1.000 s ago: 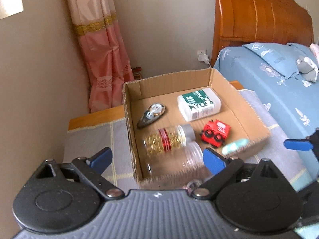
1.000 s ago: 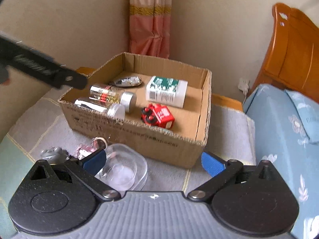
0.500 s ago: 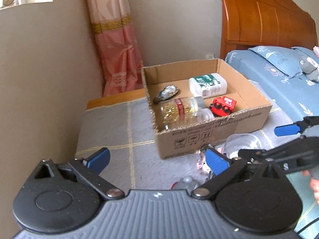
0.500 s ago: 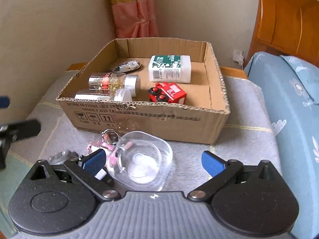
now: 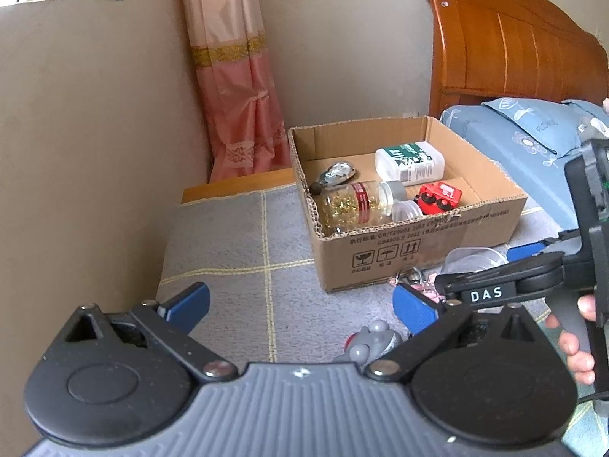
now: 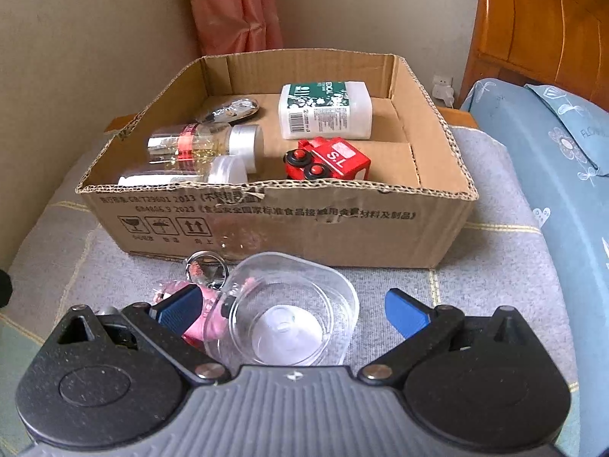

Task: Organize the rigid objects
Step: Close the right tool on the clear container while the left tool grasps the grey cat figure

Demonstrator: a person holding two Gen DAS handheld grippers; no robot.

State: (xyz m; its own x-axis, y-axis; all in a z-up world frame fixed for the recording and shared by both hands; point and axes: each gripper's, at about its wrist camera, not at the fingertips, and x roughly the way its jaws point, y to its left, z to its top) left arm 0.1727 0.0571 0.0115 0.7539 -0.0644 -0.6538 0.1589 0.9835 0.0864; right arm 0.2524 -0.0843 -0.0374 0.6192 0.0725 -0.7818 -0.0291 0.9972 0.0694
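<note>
We see the clear plastic cup (image 6: 293, 316) lying on the grey checked cloth (image 6: 495, 266) just in front of the cardboard box (image 6: 274, 224), between the spread fingers of our right gripper (image 6: 293, 310), whose pads do not touch it. A pink keychain (image 6: 207, 304) lies just beside the cup. Inside the box rest two jars, a white bottle (image 6: 325, 110) and a red toy car (image 6: 327, 160). Our left gripper (image 5: 300, 304) hangs wide open and empty over the cloth, a grey toy (image 5: 371, 342) near its right finger.
</note>
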